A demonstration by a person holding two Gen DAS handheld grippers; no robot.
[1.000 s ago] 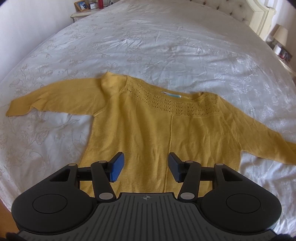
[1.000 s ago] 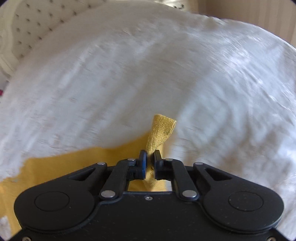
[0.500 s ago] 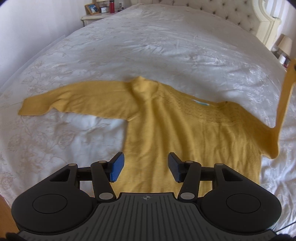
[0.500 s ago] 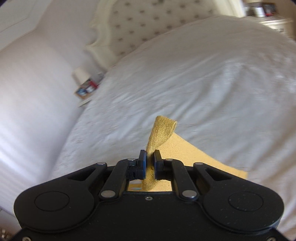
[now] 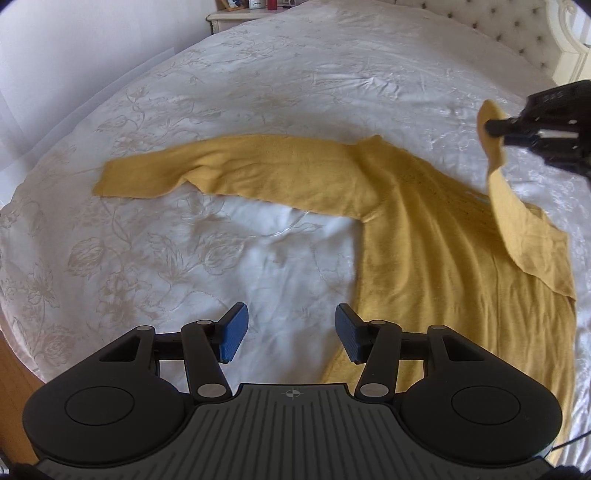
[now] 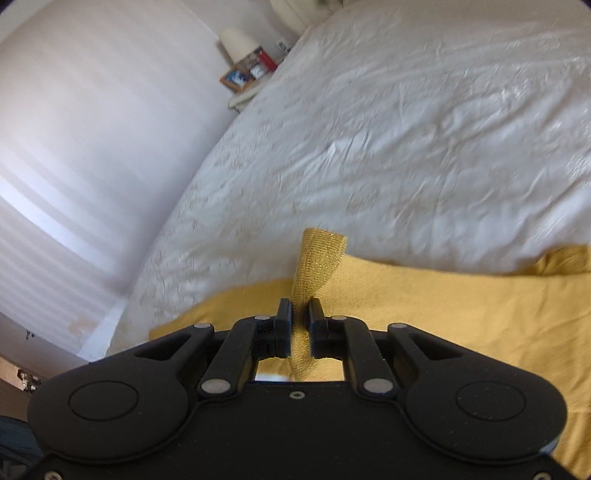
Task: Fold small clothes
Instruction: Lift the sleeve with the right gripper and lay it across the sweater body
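Lying on a white bedspread [image 5: 258, 92] patterned with flowers, the yellow sweater [image 5: 436, 258] has its body spread flat toward the right of the left wrist view, with one sleeve [image 5: 229, 166] stretched flat out to the left. The other sleeve [image 5: 513, 221] is lifted off the bed and drawn over the sweater's body, its cuff [image 6: 317, 258] standing up between the fingers of the right gripper [image 6: 300, 314]. That gripper's jaws are opening, narrow, with the cuff in the gap; in the right wrist view the fabric seems to lean on the left pad and stand just clear of the right one. It shows at the far right of the left wrist view, above the sweater. The left gripper [image 5: 291, 332] hangs with its blue pads [image 5: 232, 334] half apart and nothing between them, over bare bedspread just left of the sweater's near hem. A tufted headboard [image 5: 480, 26] runs along the far right, and a nightstand [image 5: 240, 14] with small items sits at the far left.
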